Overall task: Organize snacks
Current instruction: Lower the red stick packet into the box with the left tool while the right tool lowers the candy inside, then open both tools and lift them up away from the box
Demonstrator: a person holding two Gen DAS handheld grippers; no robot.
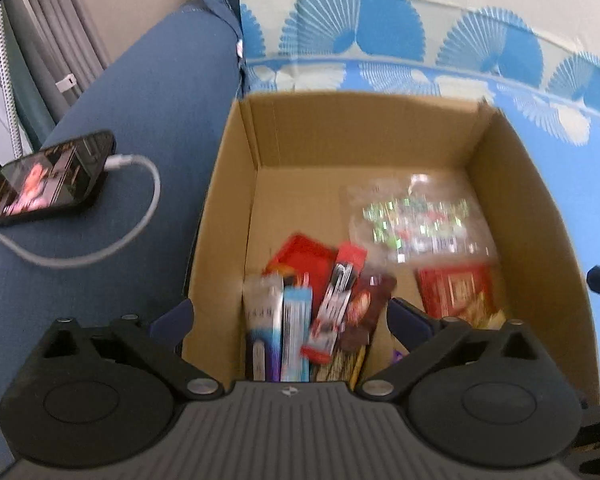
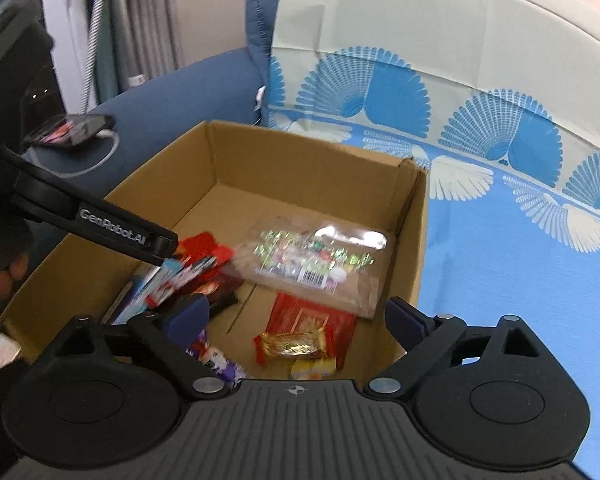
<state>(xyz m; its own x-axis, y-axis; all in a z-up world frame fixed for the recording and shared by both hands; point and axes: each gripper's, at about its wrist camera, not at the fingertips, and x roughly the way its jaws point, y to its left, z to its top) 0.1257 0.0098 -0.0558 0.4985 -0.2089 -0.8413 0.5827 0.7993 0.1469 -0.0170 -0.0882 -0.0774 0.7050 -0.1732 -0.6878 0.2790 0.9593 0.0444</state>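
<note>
A cardboard box (image 1: 500, 184) is sitting on the sofa's patterned cover (image 1: 572, 208), holding snack packets (image 1: 332, 300) along its near side. A phone (image 1: 44, 178) is lying to its left on the armrest (image 1: 148, 120).

A: The cardboard box (image 1: 364, 140) is plain tan. The cloth (image 2: 500, 260) under it?
B: Bright blue with cream and blue fan shapes. The sofa arm (image 1: 140, 100) is dark denim blue.
A: Inside, a clear bag (image 2: 312, 256) of glittery green sweets, a red packet (image 2: 300, 316), a gold wrapper (image 2: 296, 342).
</note>
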